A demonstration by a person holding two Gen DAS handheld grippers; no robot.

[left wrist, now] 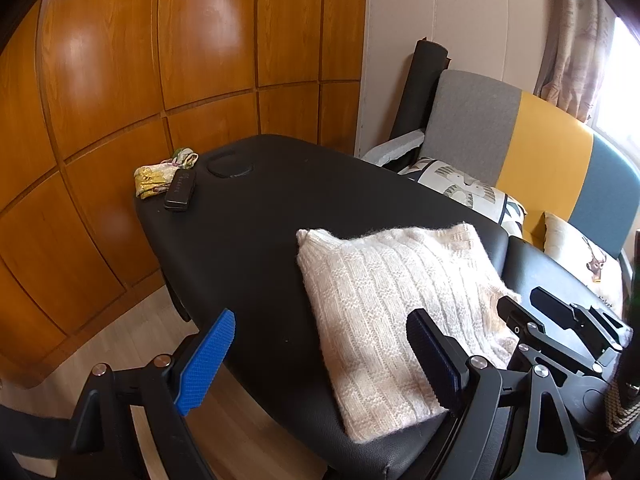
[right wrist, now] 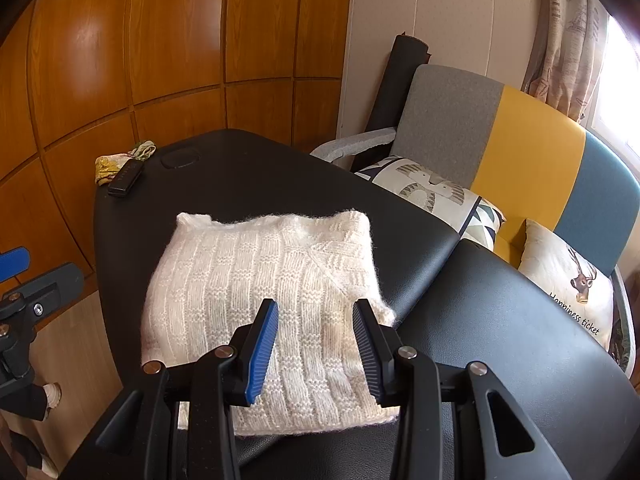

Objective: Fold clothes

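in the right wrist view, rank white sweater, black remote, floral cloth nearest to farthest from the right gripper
1. White sweater, folded just ahead of the right gripper.
2. Black remote, table's far left corner.
3. Floral cloth, just beyond the remote at the table's edge.

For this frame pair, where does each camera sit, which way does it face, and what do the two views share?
Left wrist: on the left gripper, off the black table's near-left edge, looking down-forward; own open blue-padded fingers show, the right gripper at right.
Right wrist: on the right gripper, above the folded white sweater, jaws apart; the left gripper's arm at left.
Shared: sweater, table, black case, sofa.
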